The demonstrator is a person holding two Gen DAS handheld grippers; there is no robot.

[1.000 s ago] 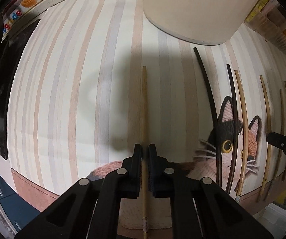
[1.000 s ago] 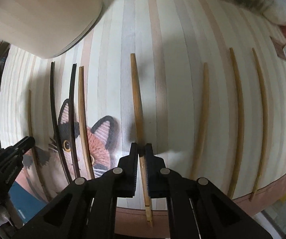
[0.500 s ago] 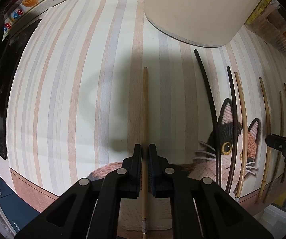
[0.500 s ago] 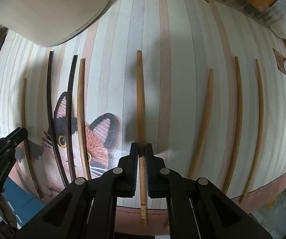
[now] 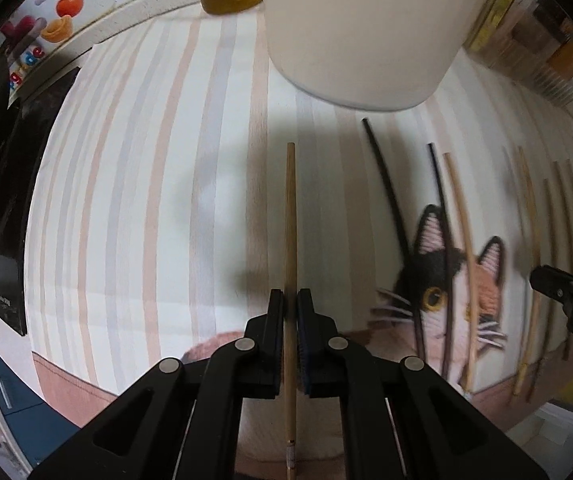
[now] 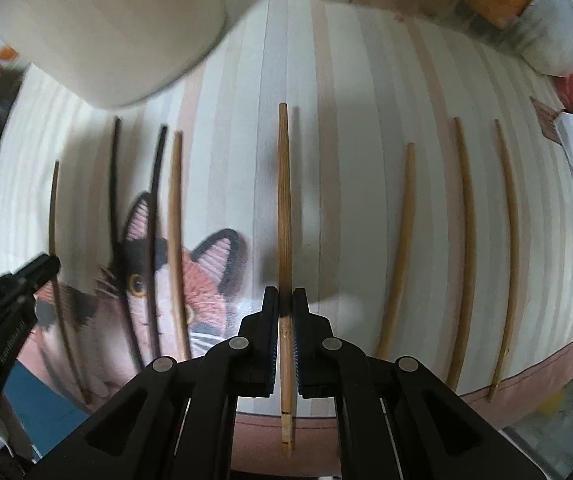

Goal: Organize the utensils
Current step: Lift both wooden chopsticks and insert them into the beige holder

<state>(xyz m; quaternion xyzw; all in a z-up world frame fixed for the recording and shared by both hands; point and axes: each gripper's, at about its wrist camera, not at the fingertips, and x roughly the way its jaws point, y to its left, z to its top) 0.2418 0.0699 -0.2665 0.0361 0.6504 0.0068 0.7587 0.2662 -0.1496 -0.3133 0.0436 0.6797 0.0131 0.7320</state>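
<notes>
One bamboo chopstick [image 5: 290,240] is pinched in each claw, pointing forward; other bamboo and black chopsticks [image 6: 400,248] lie parallel on the striped mat.

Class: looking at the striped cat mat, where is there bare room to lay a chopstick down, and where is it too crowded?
Roomiest: the plain stripes left of the left gripper and its chopstick, out to the mat's left edge. Also free: the strip between the right gripper's chopstick and the three bamboo chopsticks to its right. Crowded: the cat picture, crossed by dark chopsticks.
</notes>
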